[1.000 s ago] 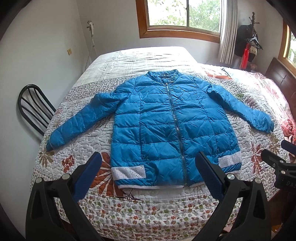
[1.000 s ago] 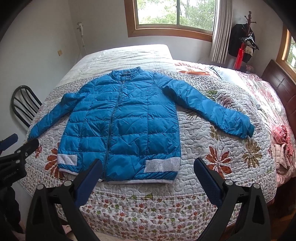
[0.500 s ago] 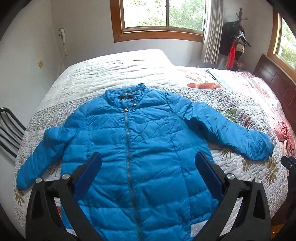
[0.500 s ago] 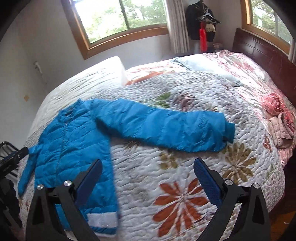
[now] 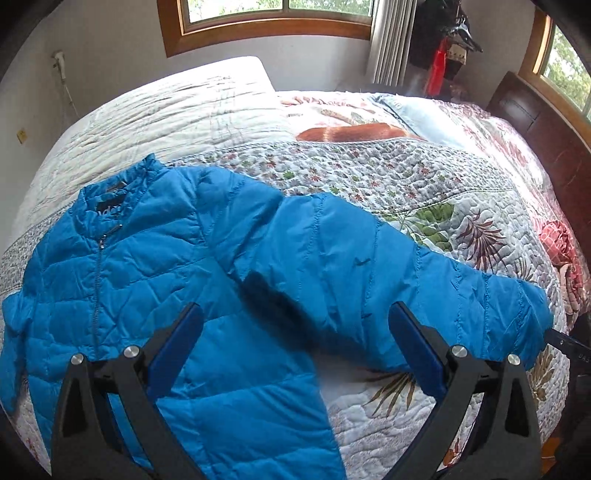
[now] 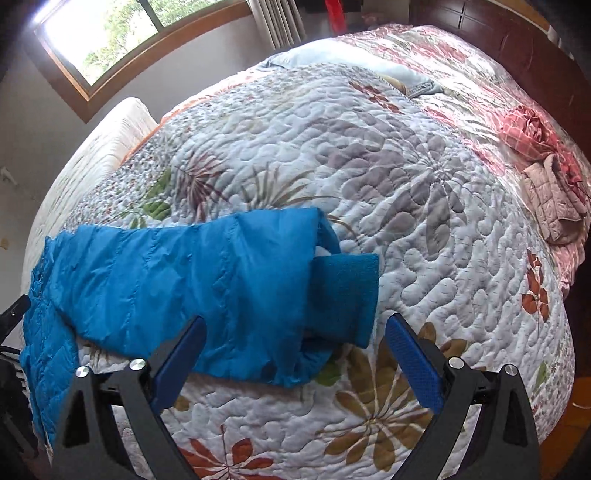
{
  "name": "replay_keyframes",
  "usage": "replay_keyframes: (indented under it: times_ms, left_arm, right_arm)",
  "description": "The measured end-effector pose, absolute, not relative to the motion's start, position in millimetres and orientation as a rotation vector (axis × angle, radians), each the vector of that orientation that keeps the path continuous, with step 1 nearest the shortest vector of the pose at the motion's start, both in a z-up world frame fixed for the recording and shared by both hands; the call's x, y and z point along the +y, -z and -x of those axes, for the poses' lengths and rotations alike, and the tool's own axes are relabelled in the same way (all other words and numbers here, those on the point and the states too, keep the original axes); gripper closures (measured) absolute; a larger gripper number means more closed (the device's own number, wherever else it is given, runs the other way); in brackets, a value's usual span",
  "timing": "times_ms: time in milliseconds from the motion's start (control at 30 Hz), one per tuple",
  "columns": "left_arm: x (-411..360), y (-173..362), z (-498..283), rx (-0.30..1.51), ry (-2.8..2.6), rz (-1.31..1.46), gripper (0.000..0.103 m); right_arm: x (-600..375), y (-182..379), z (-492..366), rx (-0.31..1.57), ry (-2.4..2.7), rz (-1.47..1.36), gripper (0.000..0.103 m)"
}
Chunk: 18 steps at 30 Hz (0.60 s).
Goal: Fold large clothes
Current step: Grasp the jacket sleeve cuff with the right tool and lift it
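Left wrist view: the left gripper (image 5: 295, 343) is hovering over the blue jacket (image 5: 155, 280), its blue-padded jaws standing wide apart and holding nothing
Jacket: it is lying flat and zipped on the quilted bed (image 5: 424, 184), collar pointing to the far left; its right-hand sleeve (image 5: 388, 280) is stretching out toward the right edge of the bed
Far side: a wood-framed window (image 5: 266, 22) is showing above the bed; a curtain (image 5: 389, 40) is hanging to its right
Right wrist view: the right gripper (image 6: 293, 352) is hanging spread open and empty just near of the sleeve's end
Cuff: the knit cuff (image 6: 341, 295) is sticking out of the sleeve toward the right, lying on the floral quilt (image 6: 424, 192); the jacket body is trailing off at the left edge
Far right: crumpled pink clothes (image 6: 550, 184) are lying on the bed, well apart from the jacket
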State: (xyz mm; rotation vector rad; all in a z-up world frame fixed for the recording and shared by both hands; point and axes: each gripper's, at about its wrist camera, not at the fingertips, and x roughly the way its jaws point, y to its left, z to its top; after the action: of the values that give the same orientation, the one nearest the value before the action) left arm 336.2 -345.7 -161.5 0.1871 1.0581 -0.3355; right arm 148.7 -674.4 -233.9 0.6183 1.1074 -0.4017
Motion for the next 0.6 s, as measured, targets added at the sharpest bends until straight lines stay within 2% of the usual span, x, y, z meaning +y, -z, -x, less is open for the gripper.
replay_keyframes:
  times_ms: [133, 167, 233, 333, 400, 600]
  left_arm:
    - [-357.2, 181.8, -344.9, 1.104, 0.333, -0.193, 0.004]
    - [-358.1, 186.7, -346.6, 1.116, 0.331, -0.192, 0.004]
    - [-357.4, 194.5, -349.0, 1.136, 0.329, -0.188, 0.004]
    - [-356.1, 206.3, -354.6, 1.167, 0.322, -0.191, 0.004]
    - [-353.8, 210.8, -356.3, 1.185, 0.326, -0.181, 0.004]
    - [-332.0, 198.7, -356.9, 1.165, 0.332, -0.166, 0.004]
  right_arm:
    - [-679.8, 253.2, -162.0, 1.148, 0.351, -0.627, 0.014]
    - [-679.3, 257.5, -164.8, 1.157, 0.351, -0.624, 0.022]
    - [-678.4, 262.3, -167.4, 1.161, 0.353, -0.630, 0.029]
    - [-676.5, 259.5, -169.1, 1.143, 0.344, -0.617, 0.045]
    - [-678.0, 253.6, -168.5, 1.111, 0.309, -0.669, 0.061]
    - [-655.2, 206.0, -171.9, 0.979, 0.218, -0.677, 0.065]
